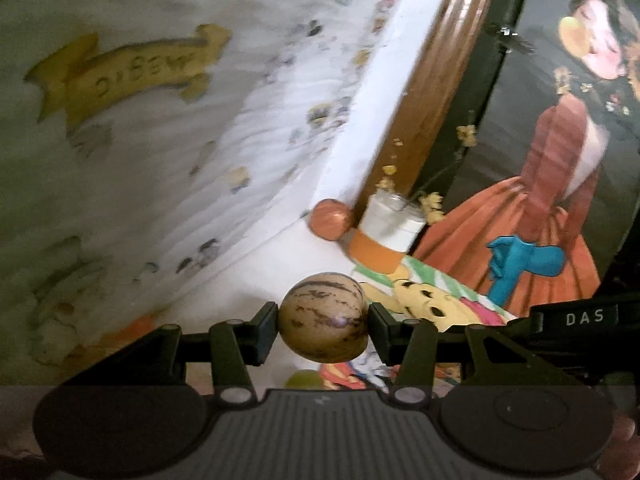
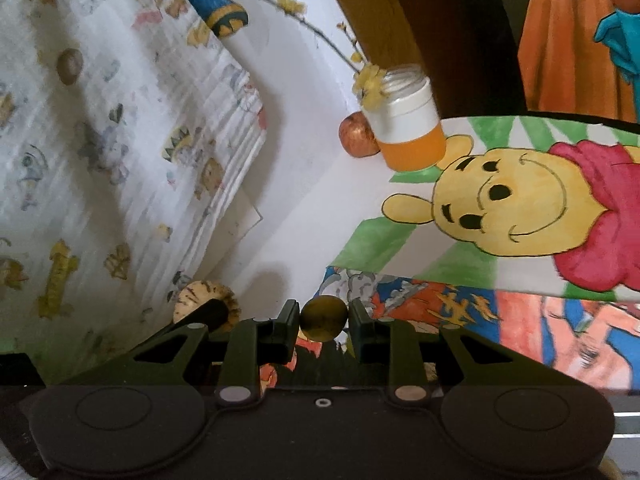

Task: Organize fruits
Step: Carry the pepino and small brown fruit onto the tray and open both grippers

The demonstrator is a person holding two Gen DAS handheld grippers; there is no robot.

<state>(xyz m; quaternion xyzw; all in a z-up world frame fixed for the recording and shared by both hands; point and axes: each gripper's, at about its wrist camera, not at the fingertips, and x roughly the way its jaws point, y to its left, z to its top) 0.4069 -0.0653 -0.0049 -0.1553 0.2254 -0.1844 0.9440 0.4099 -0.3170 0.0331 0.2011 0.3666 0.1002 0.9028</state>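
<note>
In the left wrist view my left gripper is shut on a round cream fruit with purple streaks, held above the white surface. The same streaked fruit shows at the lower left of the right wrist view, partly behind a dark gripper part. My right gripper is shut on a small dark olive-brown round fruit. A red apple rests far ahead, touching a jar. A green fruit peeks out below the left fingers, mostly hidden.
An orange-and-white jar with a yellow-flowered twig stands beside the apple. A cartoon bear drawing and other coloured sheets lie on the right. A patterned cloth covers the left, and a wooden frame with a painting stands behind.
</note>
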